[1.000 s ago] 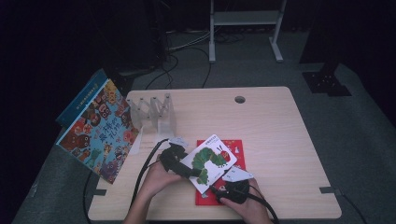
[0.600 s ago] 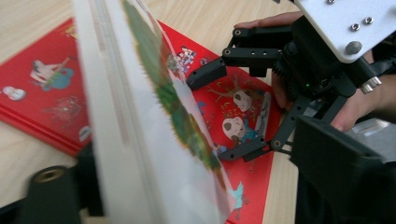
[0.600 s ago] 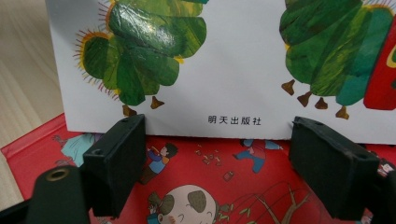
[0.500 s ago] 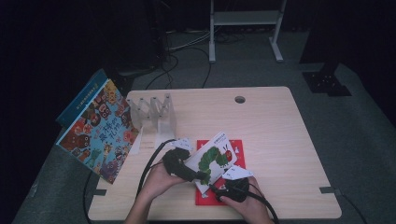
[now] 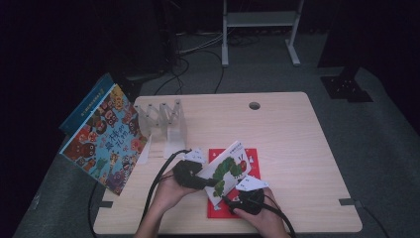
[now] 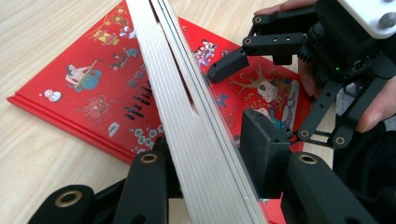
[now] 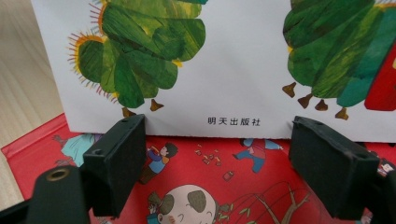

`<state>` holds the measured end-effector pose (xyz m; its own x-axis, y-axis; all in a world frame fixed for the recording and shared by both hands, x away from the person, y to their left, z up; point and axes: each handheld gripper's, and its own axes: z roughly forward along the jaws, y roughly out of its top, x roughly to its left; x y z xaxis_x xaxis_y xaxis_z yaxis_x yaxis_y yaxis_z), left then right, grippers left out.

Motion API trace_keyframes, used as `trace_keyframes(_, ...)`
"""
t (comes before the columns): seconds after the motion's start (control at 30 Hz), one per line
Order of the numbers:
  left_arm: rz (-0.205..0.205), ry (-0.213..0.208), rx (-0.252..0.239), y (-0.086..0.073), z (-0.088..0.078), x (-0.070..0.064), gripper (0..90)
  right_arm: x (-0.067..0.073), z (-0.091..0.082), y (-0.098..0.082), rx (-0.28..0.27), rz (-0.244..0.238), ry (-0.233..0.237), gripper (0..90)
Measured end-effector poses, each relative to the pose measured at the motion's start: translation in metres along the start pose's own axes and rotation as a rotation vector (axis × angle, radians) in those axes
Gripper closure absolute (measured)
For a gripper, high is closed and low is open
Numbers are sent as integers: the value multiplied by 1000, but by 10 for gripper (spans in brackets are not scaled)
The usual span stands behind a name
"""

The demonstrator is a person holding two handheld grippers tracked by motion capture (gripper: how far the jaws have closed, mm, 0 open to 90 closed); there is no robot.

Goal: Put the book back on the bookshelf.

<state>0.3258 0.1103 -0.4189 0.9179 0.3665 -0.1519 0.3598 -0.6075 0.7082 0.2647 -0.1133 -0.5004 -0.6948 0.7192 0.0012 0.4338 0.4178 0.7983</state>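
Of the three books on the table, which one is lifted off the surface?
The white caterpillar book: the left gripper holds it tilted above the flat red book, while the colourful book leans at the table's left edge.

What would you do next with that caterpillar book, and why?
Probably lift it clear toward the clear rack. The left gripper already clamps the caterpillar book tilted above the red book, while the right gripper stands open.

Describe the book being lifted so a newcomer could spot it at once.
On the wooden table, near its front edge, lies a red book. Tilted above it, clamped edge-on by the left gripper, is the white caterpillar book, green caterpillar on its cover.
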Motion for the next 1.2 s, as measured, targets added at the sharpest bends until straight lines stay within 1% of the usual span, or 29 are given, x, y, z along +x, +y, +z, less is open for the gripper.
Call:
trace_keyframes(0.1,27,35,-7,3,-3,-1,673,0,0,0,2,4,1,182)
trace_keyframes(0.2,41,59,-7,4,-5,-2,701,0,0,0,1,6,2,182)
trace_keyframes(0.3,36,43,-16,2,-5,0,702,0,0,0,2,6,2,182)
trace_keyframes(0.43,34,27,-5,-1,-3,0,696,0,0,0,0,2,1,182)
trace_keyframes(0.47,29,23,-10,-2,-2,0,695,0,0,0,0,1,0,182)
trace_keyframes(0.53,31,22,1,-3,-1,1,694,0,0,0,2,4,1,183)
trace_keyframes(0.7,29,13,5,-8,7,1,686,0,0,0,1,6,2,182)
trace_keyframes(0.87,42,19,7,-9,12,1,687,0,0,0,0,3,1,182)
trace_keyframes(1.0,39,30,3,-9,13,1,695,0,0,0,0,3,1,183)
trace_keyframes(1.03,33,34,3,-9,13,1,701,0,0,0,0,3,1,182)
trace_keyframes(1.07,19,32,5,-9,13,1,707,0,0,0,0,3,1,182)
trace_keyframes(1.1,14,30,4,-9,13,2,712,0,0,0,0,3,2,182)
trace_keyframes(1.13,12,38,3,-8,12,2,724,0,0,0,1,5,2,183)
trace_keyframes(1.17,18,49,6,-8,11,2,743,0,0,0,1,5,2,183)
trace_keyframes(1.2,39,59,19,-7,10,1,752,0,0,0,1,6,2,182)
